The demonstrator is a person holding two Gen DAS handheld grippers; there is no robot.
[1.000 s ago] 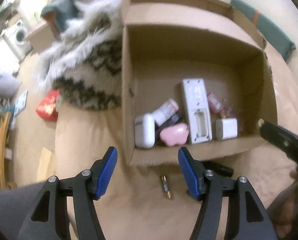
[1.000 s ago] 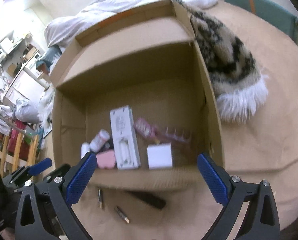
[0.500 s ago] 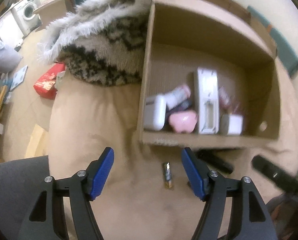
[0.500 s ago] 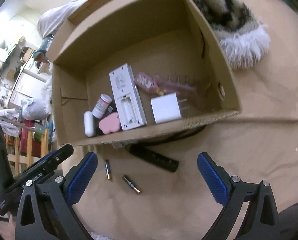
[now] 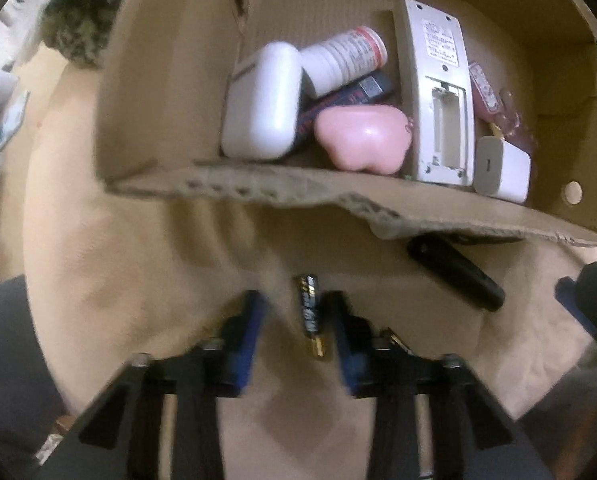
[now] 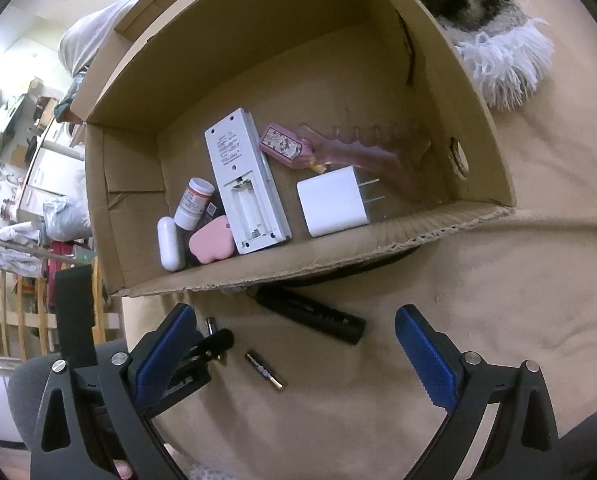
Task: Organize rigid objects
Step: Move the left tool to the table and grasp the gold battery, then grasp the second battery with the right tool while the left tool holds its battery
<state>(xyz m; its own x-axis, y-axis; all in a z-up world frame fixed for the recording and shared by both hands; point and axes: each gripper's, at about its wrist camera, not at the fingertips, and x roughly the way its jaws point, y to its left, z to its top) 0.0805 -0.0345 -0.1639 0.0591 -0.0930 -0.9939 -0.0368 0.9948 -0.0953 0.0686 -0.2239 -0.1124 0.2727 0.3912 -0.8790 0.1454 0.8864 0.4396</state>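
Note:
A cardboard box (image 5: 258, 192) (image 6: 338, 256) lies on a tan cover. It holds a white remote (image 5: 438, 92) (image 6: 246, 184), a pink case (image 5: 362, 136), a white case (image 5: 262, 104), a pill bottle (image 5: 342, 60), a white charger (image 5: 502, 168) (image 6: 334, 202) and a pink comb (image 6: 362, 152). In front of it lie a black cover (image 5: 454, 276) (image 6: 310, 314) and two batteries. My left gripper (image 5: 296, 320) is low over the cover, its jaws partly closed around one battery (image 5: 309, 312) (image 6: 210, 326) without clamping it. My right gripper (image 6: 294, 356) is open and empty above the other battery (image 6: 264, 370).
A black-and-white fur throw (image 6: 478, 16) (image 5: 78, 28) lies beside the box. A grey chair seat (image 5: 2, 360) sits at the lower left. Room clutter (image 6: 26, 200) stands beyond the cover's left edge.
My left gripper has dropped down and forward to the battery and its jaws have narrowed around it. My right gripper has edged closer to the items in front of the box.

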